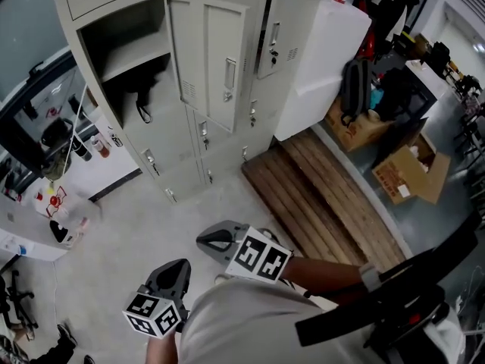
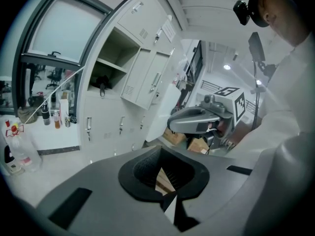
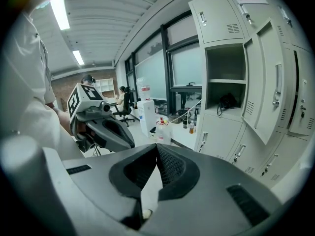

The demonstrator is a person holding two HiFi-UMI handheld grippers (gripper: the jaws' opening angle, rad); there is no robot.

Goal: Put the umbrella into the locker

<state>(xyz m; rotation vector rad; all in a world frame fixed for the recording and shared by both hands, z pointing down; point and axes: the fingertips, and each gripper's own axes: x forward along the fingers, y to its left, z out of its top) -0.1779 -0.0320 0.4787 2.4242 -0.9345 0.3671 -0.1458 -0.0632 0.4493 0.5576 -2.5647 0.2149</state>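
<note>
The umbrella sits dark inside the open locker, its strap looping over the edge, so the job looks done; the left gripper and right gripper hang low by the person's waist, jaws together on nothing, apparently resting.

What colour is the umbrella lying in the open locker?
The umbrella is black; head view shows it best.

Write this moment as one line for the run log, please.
umbrella: inside open locker | door: open | left gripper: jaws shut, empty | right gripper: jaws shut, empty
</note>
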